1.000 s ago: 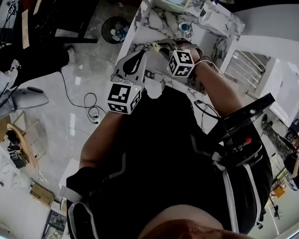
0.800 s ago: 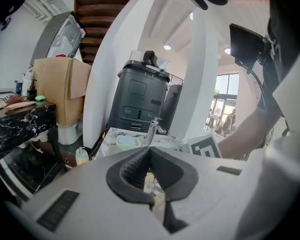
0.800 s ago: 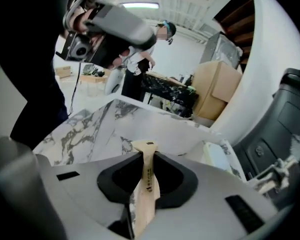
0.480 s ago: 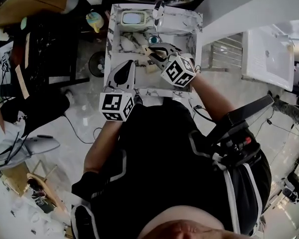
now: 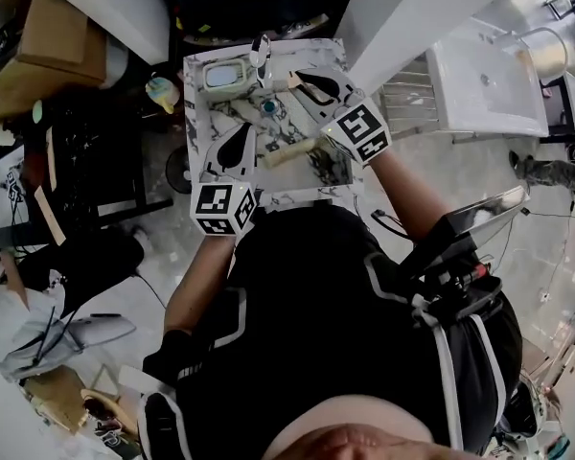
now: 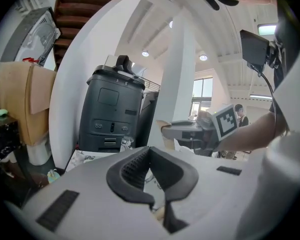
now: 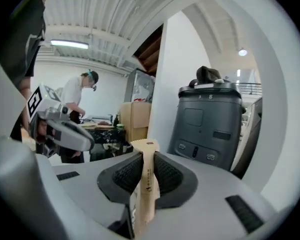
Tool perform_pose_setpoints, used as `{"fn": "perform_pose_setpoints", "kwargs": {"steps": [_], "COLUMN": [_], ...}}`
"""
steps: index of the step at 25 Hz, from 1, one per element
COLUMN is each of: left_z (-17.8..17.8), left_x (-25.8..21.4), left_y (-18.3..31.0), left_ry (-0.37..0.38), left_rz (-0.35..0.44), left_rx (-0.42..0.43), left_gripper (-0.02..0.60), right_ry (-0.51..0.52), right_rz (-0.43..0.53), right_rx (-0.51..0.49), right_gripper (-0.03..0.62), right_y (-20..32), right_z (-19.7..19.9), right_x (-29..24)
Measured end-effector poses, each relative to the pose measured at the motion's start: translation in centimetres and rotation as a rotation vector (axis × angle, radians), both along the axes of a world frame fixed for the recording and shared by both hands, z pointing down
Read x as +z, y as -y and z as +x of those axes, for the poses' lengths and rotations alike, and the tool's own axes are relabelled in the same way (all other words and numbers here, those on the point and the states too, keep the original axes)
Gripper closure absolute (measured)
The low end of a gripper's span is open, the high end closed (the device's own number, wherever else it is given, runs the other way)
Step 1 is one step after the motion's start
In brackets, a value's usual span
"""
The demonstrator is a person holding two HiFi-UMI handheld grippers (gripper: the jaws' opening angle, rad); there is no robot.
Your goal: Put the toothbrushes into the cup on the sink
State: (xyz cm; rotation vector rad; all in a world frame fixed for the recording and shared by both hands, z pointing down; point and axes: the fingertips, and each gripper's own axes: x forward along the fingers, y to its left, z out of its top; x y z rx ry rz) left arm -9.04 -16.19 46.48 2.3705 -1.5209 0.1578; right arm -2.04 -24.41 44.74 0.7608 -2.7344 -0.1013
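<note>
My right gripper (image 7: 146,153) is shut on a toothbrush in a beige paper wrapper (image 7: 147,184), which stands upright between the pads. In the head view that gripper (image 5: 294,81) reaches over the back of the marble sink top (image 5: 340,175), close to the faucet (image 5: 261,50). A small cup with a teal rim (image 5: 269,106) stands just left of and below its tips. A second beige wrapped toothbrush (image 5: 292,149) lies across the sink top. My left gripper (image 5: 241,126) hovers over the sink's left side; its pads (image 6: 135,168) meet at the tips with nothing between them.
A pale soap dish (image 5: 224,73) sits at the back left of the sink. A dark grey machine (image 7: 210,124) stands behind it. A white wall panel (image 5: 402,12) rises to the right, dark furniture and cardboard boxes (image 5: 48,36) to the left.
The head view has swung, so the sink now sits square at the top centre. Both grippers have moved further over it, and the right one with its toothbrush has gone back towards the faucet.
</note>
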Motion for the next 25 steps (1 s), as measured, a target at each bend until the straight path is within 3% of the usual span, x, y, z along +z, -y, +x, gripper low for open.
{"fn": "perform_pose_setpoints", "kwargs": {"steps": [4, 9, 13, 25], "left_z": [1.4, 3.0, 3.8, 4.7], "left_x": [-0.8, -1.2, -1.6, -0.3], "left_y": [0.9, 1.8, 2.7, 5.0], "left_ry": [0.005, 0.02, 0.033, 0.037], "left_rz": [0.019, 0.025, 0.027, -0.022], "left_rx": [0.037, 0.066, 0.07, 0.065], "left_gripper": [0.575, 0.575, 0.575, 0.575], "right_ry": [0.115, 0.236, 0.307, 0.346], "right_rz": [0.025, 0.088, 0.083, 0.056], "right_rx": [0.123, 0.203, 0.273, 0.335], "right_gripper": [0.522, 0.522, 0.522, 0.522], "right_y": [3.2, 6.8, 10.1, 15.7], "right_z": [3.2, 5.8, 7.2, 7.5], "right_x": [-3.2, -6.6, -7.0, -3.1]}}
